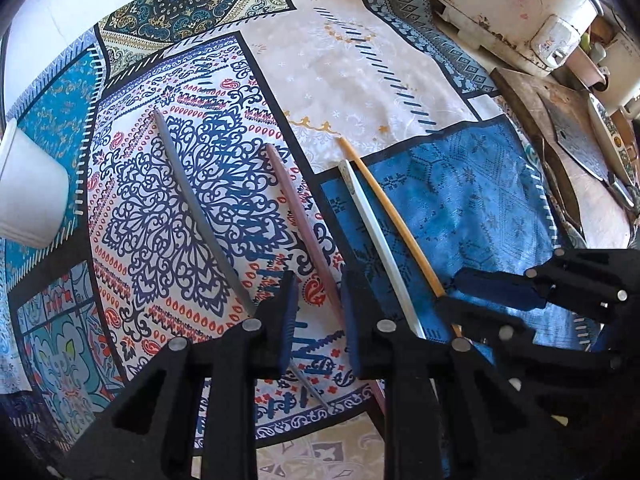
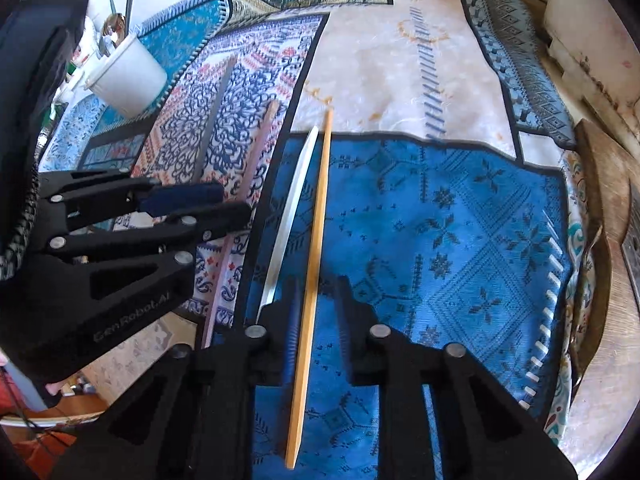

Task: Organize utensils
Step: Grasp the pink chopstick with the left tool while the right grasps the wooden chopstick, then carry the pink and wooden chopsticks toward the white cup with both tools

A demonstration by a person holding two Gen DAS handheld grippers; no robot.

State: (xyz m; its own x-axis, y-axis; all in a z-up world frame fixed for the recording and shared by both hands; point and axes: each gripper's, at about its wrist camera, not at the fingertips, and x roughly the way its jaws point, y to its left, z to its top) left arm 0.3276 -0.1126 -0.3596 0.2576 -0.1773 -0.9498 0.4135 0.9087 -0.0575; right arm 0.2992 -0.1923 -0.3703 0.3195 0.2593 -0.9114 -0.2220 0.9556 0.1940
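Observation:
Several chopsticks lie side by side on the patterned tablecloth: grey, pink, white and yellow. My left gripper is open, its jaws either side of the pink chopstick's near end. My right gripper is open, with the yellow chopstick between its jaws and the white one just left. The pink and grey chopsticks lie further left. Each gripper shows in the other's view: the right, the left.
A white cup holding spoons stands at the far left of the table; its side shows in the left wrist view. A white rice cooker and a wooden cutting board with a cleaver sit at the right.

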